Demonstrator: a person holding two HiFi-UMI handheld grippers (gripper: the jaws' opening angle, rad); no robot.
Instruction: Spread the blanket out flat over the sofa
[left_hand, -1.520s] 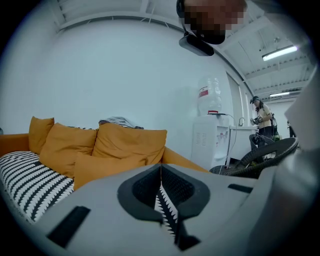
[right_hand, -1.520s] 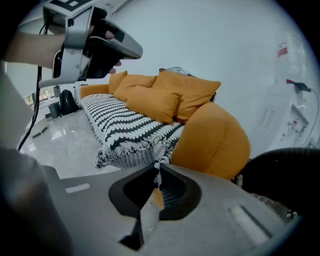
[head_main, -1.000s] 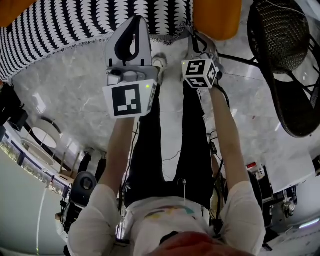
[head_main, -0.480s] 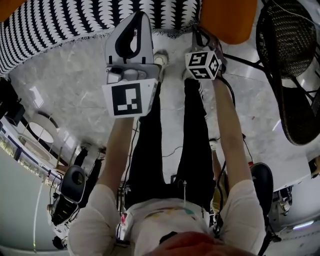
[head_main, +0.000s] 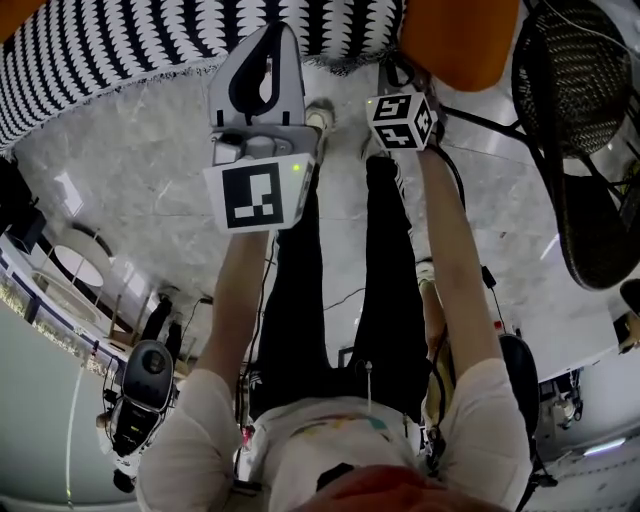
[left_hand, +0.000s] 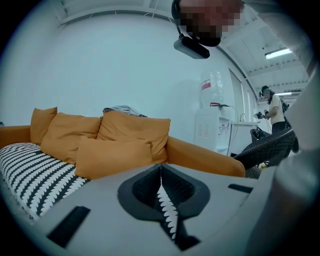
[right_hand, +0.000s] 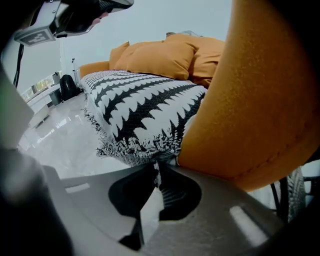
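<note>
The black-and-white blanket (head_main: 120, 50) lies over the seat of the orange sofa (right_hand: 260, 100), its fringed edge hanging above the marble floor (head_main: 150, 170). The left gripper (left_hand: 160, 171) has its jaws pressed together on a strip of the patterned fabric. The right gripper (right_hand: 157, 167) is clamped on the fringe just beside the armrest.

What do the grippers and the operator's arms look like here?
Left gripper: light grey shell, black teardrop cut-out, marker cube with a black-and-white square marker, small green light. Right gripper: similar marker cube, black cables trailing. White short sleeves.
</note>
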